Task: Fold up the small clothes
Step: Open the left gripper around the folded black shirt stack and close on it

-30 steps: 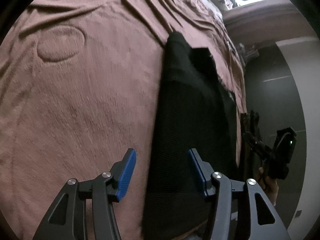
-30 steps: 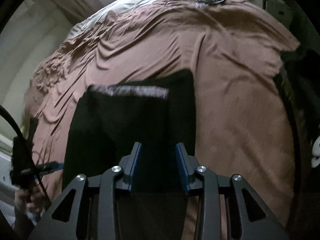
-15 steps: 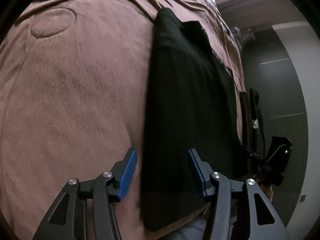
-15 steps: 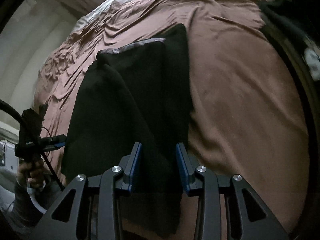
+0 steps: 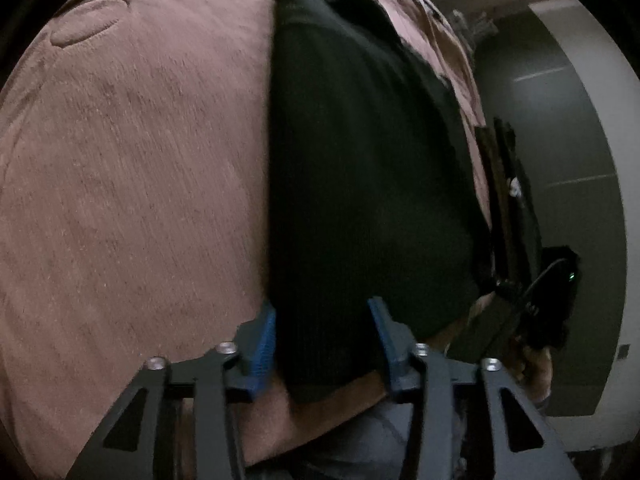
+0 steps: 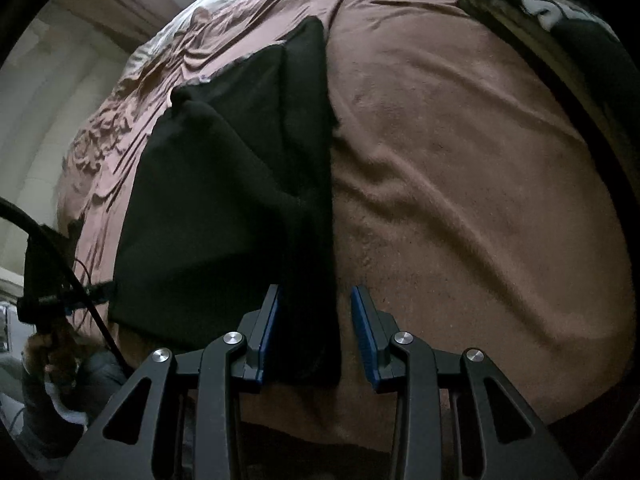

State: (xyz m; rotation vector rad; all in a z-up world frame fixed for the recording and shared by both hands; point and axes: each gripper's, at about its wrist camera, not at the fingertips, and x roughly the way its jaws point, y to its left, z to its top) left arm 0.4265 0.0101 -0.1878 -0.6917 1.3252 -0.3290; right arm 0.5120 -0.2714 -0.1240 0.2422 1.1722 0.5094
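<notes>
While both hands reach low over the bed, one black garment lies on the brown bedspread, stretched lengthwise away from the near edge, partly folded, with a flap doubled over along its length. That is the only piece of clothing laid out on the spread; a second dark item with white lettering sits at the far right rim of the bed in the right wrist view, well apart from it.

Two grippers are at work, one at each near corner of the garment. On the left gripper the jaws are closing with the near hem between the blue pads; the left pad sits at the cloth's side edge, the right pad looks just clear of it, so it is not yet clamped. On the right gripper the jaws are closing too, with a narrow strip of the garment's right edge between them; the left pad touches the cloth, while the right pad stands apart with bedspread showing in the gap.

Left of the garment the bedspread is broad and bare, apart from one oval dent far off. To the right the spread is open too, only gently creased. The near hem hangs just at the bed's edge.
</notes>
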